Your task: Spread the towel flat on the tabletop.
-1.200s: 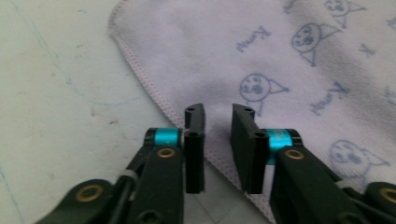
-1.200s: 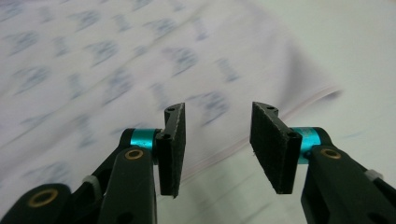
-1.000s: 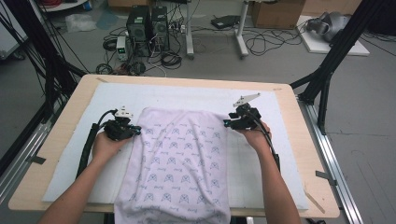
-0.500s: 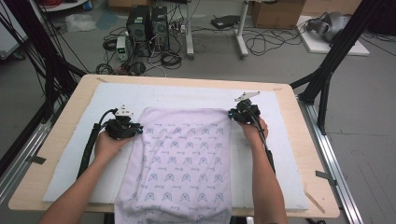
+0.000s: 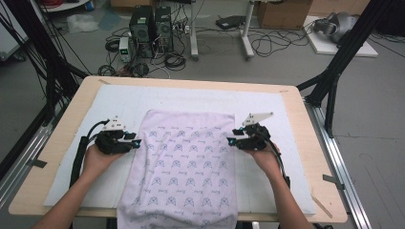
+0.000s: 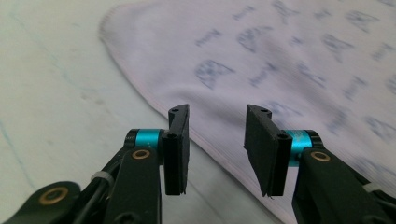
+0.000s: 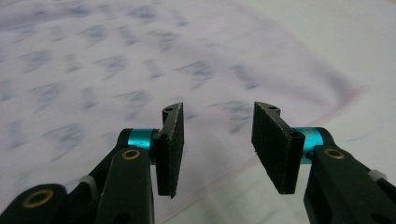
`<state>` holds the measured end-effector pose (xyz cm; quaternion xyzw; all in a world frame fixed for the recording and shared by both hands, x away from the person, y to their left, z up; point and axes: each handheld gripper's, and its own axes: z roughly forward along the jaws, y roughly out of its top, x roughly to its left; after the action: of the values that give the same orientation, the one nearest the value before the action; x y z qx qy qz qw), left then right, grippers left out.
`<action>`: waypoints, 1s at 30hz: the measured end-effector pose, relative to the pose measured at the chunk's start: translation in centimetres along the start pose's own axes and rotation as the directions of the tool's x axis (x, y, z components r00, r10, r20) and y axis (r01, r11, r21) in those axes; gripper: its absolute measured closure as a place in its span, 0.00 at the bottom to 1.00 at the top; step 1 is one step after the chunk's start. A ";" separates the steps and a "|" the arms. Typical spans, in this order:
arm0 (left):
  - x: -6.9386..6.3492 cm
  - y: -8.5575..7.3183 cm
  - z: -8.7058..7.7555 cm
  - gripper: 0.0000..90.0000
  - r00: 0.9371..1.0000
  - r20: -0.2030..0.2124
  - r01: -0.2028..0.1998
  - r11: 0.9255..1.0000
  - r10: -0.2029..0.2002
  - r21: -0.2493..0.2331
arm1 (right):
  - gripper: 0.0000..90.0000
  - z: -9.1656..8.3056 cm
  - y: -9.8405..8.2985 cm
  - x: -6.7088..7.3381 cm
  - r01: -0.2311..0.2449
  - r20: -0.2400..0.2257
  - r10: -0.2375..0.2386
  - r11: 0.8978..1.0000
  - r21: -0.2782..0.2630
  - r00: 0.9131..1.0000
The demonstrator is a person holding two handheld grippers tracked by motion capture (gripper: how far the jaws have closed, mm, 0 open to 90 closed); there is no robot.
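Cables, a couple of computer towers (image 5: 152,26) and black frame legs are scattered over the grey floor behind a wooden table (image 5: 62,138), which is covered by a white mat (image 5: 119,102). Laid flat on that mat is a pale cloth (image 5: 184,167) printed with small blue motifs; its near end is draped over the table's front edge, and its far edge is kept well short of the mat's far edge.

The left gripper (image 5: 135,143) is held just beside the cloth's left edge, pointed inward. In the left gripper view its jaws are seen parted, having just been opening, with the hemmed edge of the cloth (image 6: 289,65) passing below the gap and nothing pinched between the pads.

The right gripper (image 5: 230,141) is held at the cloth's right edge, mirrored to the other one. Its jaws have also just been opening, and in the right gripper view they're seen apart over the blurred print of the cloth (image 7: 140,60), with nothing gripped.
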<state>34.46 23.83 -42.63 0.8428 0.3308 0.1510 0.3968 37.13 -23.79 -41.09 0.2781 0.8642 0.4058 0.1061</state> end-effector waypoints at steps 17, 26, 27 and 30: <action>-3.7 -3.1 -2.3 0.97 0.989 0.086 -0.131 0.987 0.123 0.093 | 0.95 -0.7 -5.1 6.7 0.109 -0.148 -0.098 0.992 0.069 0.984; -2.9 -3.2 -3.1 0.72 0.997 0.057 -0.048 0.999 0.046 0.027 | 0.81 -1.3 -5.1 6.2 0.071 -0.136 -0.068 0.997 0.014 0.988; -2.8 -2.9 -3.0 0.72 0.997 0.056 -0.046 0.999 0.046 0.013 | 0.79 -1.4 -4.9 6.0 0.062 -0.133 -0.061 0.998 -0.002 0.989; -2.4 -2.0 -2.5 0.66 0.998 0.054 -0.025 0.999 0.026 -0.027 | 0.72 -1.5 -4.4 5.5 0.042 -0.111 -0.046 0.999 -0.034 0.993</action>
<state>30.49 24.54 -42.50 0.8455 0.3072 0.1372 0.4147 30.27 -23.96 -43.26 0.2341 0.8682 0.4319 0.0706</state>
